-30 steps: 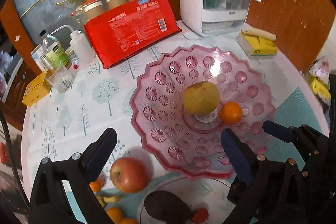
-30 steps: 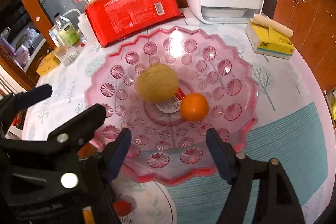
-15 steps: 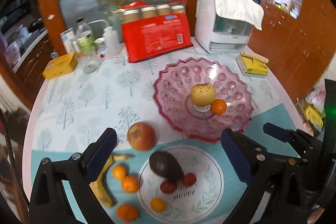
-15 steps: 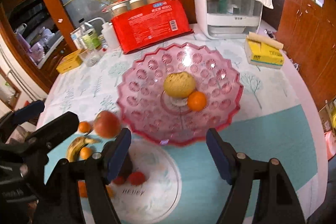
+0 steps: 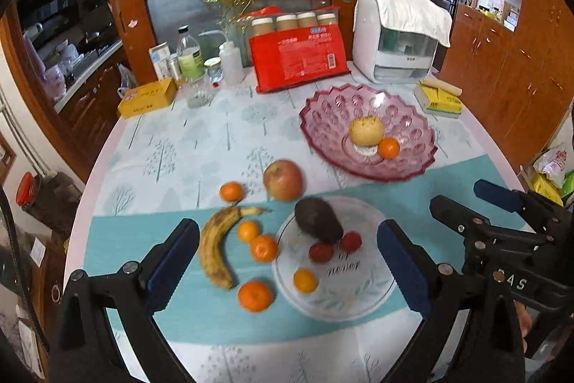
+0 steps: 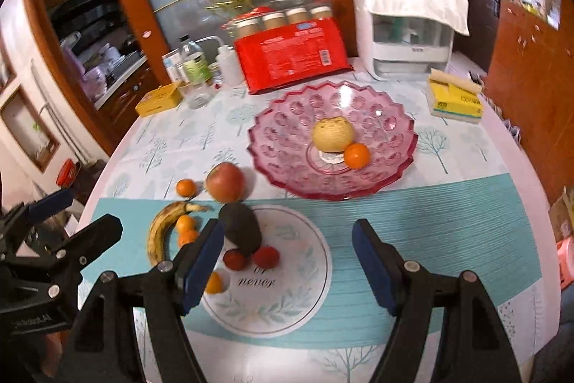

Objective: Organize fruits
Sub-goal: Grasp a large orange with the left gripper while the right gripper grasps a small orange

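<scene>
A pink glass bowl holds a yellow pear and an orange. A white plate in front carries an avocado, two small red fruits and a small orange. A red apple, a banana and several loose oranges lie left of the plate. My left gripper and right gripper are both open and empty, held above the plate at the near side of the table.
At the back stand a red food package, a white appliance, bottles, a yellow tin and a yellow tissue pack. The round table's edge curves close on both sides. Wooden cabinets stand to the right.
Both grippers have pulled back and up from the pink bowl, so the plate, apple, banana and loose oranges come into view. Both stay open and empty.
</scene>
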{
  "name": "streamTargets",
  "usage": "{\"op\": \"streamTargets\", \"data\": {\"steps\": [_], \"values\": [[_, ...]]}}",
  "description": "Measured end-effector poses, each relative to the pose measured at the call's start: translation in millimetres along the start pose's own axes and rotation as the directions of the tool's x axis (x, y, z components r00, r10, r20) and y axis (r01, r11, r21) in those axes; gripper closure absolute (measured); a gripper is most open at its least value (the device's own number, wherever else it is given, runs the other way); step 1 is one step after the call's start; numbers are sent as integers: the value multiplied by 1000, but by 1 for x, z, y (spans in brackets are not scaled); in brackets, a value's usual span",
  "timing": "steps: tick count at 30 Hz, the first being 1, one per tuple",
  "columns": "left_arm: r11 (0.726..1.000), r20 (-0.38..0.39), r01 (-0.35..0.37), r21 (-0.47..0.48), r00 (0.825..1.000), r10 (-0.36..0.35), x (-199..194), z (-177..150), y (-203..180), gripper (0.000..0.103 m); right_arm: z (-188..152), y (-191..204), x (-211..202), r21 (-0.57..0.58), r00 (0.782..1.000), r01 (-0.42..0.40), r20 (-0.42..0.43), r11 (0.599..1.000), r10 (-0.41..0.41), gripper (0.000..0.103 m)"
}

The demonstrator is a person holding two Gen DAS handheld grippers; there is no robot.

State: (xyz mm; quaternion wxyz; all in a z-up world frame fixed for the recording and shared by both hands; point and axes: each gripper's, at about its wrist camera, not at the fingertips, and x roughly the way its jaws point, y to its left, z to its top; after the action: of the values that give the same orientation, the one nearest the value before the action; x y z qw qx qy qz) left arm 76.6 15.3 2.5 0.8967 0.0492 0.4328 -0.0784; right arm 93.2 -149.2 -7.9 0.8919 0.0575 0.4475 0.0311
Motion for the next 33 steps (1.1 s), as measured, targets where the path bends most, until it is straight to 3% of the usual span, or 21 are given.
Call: {"op": "streamTargets", "data": {"steps": [8, 14, 18, 21, 24, 30, 33], "values": [[998, -24, -11, -62, 1000, 9, -2, -32, 56, 4, -26, 51, -12, -148, 997, 31, 78, 989, -20, 28], [999, -91, -5, 38, 996, 9, 23, -51, 79, 4, -37, 78, 10, -143, 999, 17, 40, 990, -11, 28], [995, -146, 37, 97, 989, -22, 53, -63, 79, 5, -50, 91, 35, -137, 1000, 24, -13, 990, -26, 29], [987, -189, 98, 126, 979, -73, 79, -73, 77, 11, -63, 96, 55, -122, 998, 22, -60, 992, -30, 30], [980, -226, 145, 140, 968, -111, 100, -85, 75, 20, -76, 98, 77, -95, 992, 19, -121, 995, -31, 38], [963, -327, 254, 94, 921, -212, 139, -107, 76, 44, -92, 90, 111, 17, 978, -21, -209, 1000, 24, 49], [955, -328, 282, 89, 914, -239, 145, -110, 74, 46, -96, 88, 123, 45, 975, -26, -219, 999, 35, 52]]}}
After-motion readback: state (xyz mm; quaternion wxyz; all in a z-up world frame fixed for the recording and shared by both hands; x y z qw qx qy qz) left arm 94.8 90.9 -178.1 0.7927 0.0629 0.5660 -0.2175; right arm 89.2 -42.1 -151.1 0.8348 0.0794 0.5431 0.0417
